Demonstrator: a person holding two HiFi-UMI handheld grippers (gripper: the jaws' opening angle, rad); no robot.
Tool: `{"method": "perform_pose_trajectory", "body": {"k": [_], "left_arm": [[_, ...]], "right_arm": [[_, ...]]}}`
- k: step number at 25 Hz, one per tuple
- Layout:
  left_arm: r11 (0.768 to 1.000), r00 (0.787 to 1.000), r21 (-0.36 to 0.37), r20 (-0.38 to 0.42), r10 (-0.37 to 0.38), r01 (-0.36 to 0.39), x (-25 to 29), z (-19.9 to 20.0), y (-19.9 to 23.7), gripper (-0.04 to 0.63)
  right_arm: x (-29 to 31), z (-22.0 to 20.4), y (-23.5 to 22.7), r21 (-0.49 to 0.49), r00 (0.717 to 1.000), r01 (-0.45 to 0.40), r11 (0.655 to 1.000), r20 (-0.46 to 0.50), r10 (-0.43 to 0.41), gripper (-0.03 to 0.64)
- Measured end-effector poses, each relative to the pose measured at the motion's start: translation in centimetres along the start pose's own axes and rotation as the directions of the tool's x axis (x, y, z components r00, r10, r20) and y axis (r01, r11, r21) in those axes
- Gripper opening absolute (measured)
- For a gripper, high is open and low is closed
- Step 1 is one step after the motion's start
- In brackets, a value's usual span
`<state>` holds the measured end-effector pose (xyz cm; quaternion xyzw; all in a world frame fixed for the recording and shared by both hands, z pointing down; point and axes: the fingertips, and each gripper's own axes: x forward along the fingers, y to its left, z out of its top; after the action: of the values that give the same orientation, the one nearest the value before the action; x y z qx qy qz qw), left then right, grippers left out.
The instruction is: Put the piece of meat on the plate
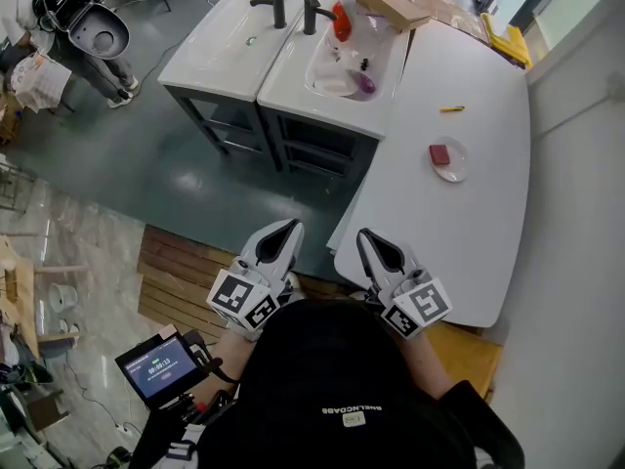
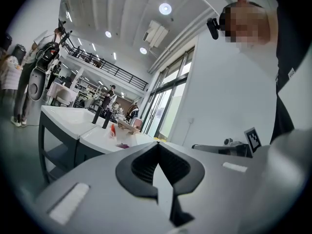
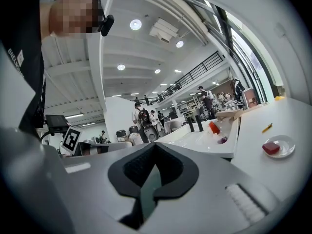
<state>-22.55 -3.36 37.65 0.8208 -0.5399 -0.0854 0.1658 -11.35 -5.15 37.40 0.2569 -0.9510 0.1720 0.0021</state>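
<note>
A red piece of meat (image 1: 439, 153) lies on a small white plate (image 1: 453, 172) in the middle of the white table (image 1: 488, 252). The right gripper view shows the same meat (image 3: 270, 147) and plate (image 3: 287, 144) far off at the right. My left gripper (image 1: 290, 226) is shut and empty, held over the floor short of the table's near corner. My right gripper (image 1: 367, 235) hangs just at that near edge, its jaws together with nothing between them. In their own views both grippers (image 2: 157, 145) (image 3: 155, 146) point level, tips touching.
A yellow pen (image 1: 451, 108) lies on the table beyond the plate. Two white sinks (image 1: 234, 32) with black faucets (image 1: 273, 3) stand to the left, with an orange item (image 1: 341, 22) and a purple item (image 1: 363, 84) in one basin. A cardboard box (image 1: 391, 6) sits behind. People stand far left.
</note>
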Motion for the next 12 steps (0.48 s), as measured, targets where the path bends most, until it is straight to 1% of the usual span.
{"method": "perform_pose_trajectory", "body": {"k": [4,8,12], "left_arm": [[1.0,1.0,0.007,0.01,-0.014,0.014,-0.1,0.3,0.1,0.015],[0.996,0.996,-0.011,-0.008,-0.084,0.084,0.4,0.1,-0.8,0.015],[0.993,0.992,-0.016,-0.03,-0.12,0.12,0.4,-0.2,-1.6,0.02]], "right_arm": [[0.1,0.1,0.2,-0.004,1.0,0.013,1.0,0.004,-0.013,0.005],[0.1,0.1,0.2,-0.006,1.0,0.019,1.0,0.009,-0.019,0.005],[-0.1,-0.1,0.2,-0.006,1.0,0.026,1.0,0.01,-0.026,0.005]]}}
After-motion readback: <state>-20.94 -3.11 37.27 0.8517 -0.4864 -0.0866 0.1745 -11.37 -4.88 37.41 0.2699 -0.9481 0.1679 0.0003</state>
